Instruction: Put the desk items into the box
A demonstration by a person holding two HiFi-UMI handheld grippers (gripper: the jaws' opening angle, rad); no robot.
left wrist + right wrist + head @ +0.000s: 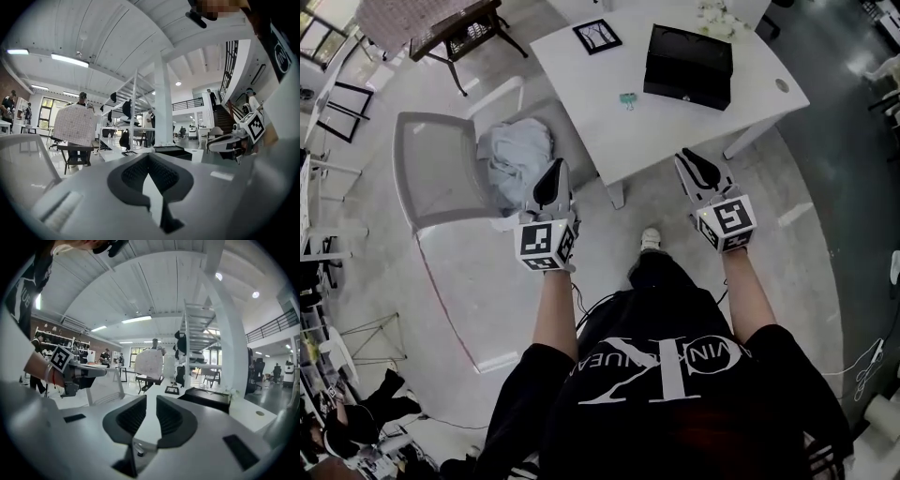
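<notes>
A black box (689, 66) stands closed on the white table (600, 112), and it also shows in the right gripper view (206, 398). Near the box lie a small black picture frame (597, 36), a teal binder clip (627, 98) and white flowers (712, 17). My left gripper (555, 169) hangs shut and empty over the chair, short of the table's near edge. My right gripper (692, 159) is held at the table's near edge with a narrow gap between its jaws and nothing in it. Both are well apart from the items.
A grey chair (431, 169) with a pale cloth (517, 155) heaped on it stands left of the table. A dark wooden chair (455, 28) is at the back left. The person's shoe (651, 239) is on the floor below the table.
</notes>
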